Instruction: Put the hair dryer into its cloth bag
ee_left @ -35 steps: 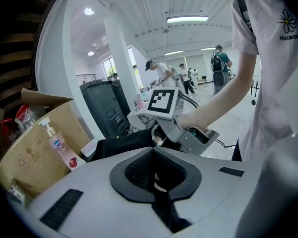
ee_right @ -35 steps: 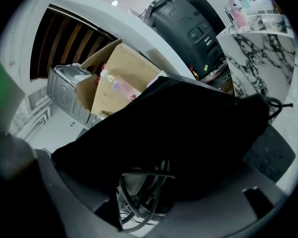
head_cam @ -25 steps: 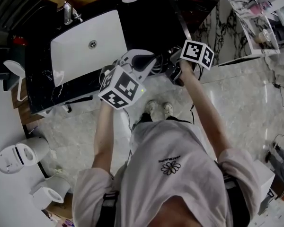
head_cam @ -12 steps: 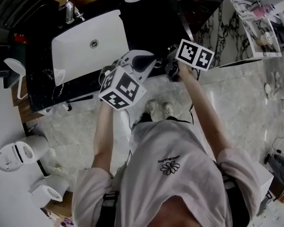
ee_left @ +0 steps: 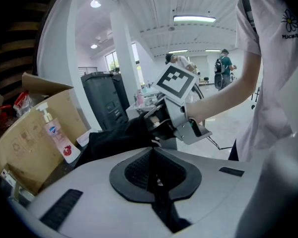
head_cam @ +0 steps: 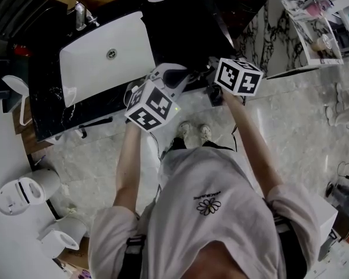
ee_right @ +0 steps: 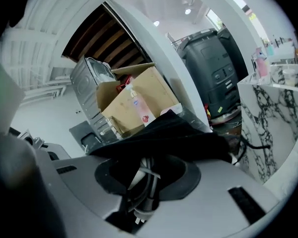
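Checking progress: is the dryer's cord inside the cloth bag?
Not fully: right gripper view shows the cord exposed, its far end hidden under the cloth bag.

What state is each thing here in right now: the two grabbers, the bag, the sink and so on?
cloth bag: black, slack, lifted by an edge.
left gripper: fingers shut on the bag's edge.
right gripper: fingers have just been closing, then eased open slightly, gripping the white cord.
white cord: bundled in loops.
sink: empty.
faucet: off.
cardboard box: flaps open.
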Demonstrator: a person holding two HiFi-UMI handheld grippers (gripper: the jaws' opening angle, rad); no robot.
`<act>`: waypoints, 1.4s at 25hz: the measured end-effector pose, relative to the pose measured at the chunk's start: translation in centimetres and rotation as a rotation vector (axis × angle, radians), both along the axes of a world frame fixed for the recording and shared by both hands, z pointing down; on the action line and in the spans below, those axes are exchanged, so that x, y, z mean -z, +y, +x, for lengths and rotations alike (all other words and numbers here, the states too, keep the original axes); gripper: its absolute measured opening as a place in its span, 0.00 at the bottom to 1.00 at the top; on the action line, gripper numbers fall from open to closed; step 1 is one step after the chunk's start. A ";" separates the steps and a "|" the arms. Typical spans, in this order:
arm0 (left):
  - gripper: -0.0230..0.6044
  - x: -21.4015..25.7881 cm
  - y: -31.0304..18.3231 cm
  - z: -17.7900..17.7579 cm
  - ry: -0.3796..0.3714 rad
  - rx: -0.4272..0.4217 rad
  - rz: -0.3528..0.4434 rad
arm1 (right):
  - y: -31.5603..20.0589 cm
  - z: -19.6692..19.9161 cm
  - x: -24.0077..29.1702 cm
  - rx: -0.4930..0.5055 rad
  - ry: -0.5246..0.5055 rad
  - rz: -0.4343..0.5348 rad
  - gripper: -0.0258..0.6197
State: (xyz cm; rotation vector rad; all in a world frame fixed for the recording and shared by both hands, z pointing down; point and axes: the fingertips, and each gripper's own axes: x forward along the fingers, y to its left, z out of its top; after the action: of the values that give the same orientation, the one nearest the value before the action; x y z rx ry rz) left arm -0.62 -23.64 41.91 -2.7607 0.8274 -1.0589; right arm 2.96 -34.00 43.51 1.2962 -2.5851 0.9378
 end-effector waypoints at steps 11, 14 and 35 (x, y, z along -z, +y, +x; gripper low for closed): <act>0.07 -3.7 1.5 1.2 -0.090 -0.033 -0.038 | 5.4 5.5 1.1 -0.028 0.112 0.066 0.15; 0.07 -4.3 1.4 1.5 -0.066 -0.014 -0.044 | 6.7 6.4 0.8 -0.046 0.117 0.064 0.14; 0.16 8.6 0.0 -0.6 0.362 0.280 0.193 | 6.9 6.2 11.7 -0.043 0.145 0.379 0.13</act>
State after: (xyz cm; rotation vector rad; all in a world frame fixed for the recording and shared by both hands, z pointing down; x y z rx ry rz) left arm -1.25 -23.59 33.26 -2.7599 1.3148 -0.4713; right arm 9.14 -27.06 31.82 1.4440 -2.7134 0.3476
